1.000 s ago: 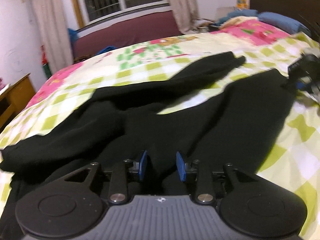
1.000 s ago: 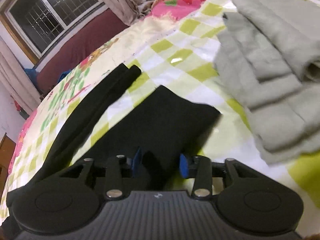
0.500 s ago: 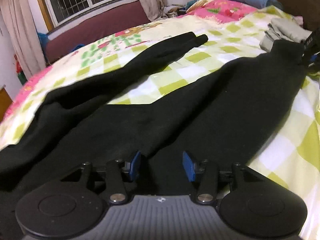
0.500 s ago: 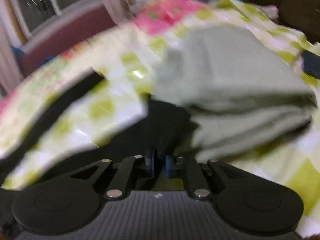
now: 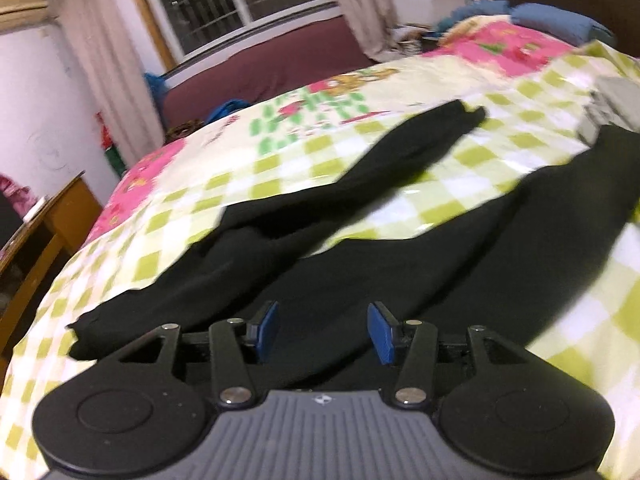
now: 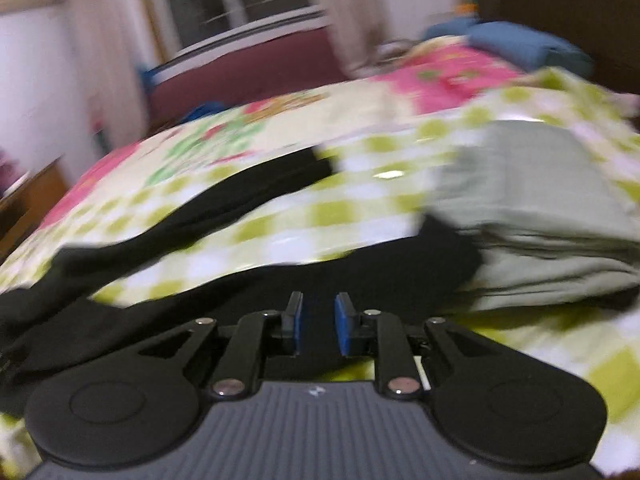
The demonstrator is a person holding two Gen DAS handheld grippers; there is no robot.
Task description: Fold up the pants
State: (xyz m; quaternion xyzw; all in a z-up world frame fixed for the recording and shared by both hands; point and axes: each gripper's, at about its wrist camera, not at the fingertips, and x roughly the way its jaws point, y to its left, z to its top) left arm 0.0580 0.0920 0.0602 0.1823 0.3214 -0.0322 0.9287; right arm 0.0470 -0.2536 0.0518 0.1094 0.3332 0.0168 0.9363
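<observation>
At the far left of the left wrist view a wooden desk stands beside the bed, with pale curtains and a barred window behind it. The bed carries a green-and-white checked sheet with pink flowered patches. Across it lie the black pants, spread flat with the waist end toward the left and the two legs forking toward the right: the farther leg runs up to a cuff near the middle of the sheet, and the nearer, wider leg reaches the right edge of the view. The left gripper hangs over the pants' seat area, its blue-padded jaws opening, with no cloth caught between them and the fabric lying below. Farther right, a folded stack of grey clothes sits on the sheet, touching the cuff of the nearer leg, and a blue pillow lies by the dark headboard. In the blurred right wrist view the right gripper is over that nearer leg of the black pants; its jaws are opening from a narrow gap and nothing is pinched between the pads.
</observation>
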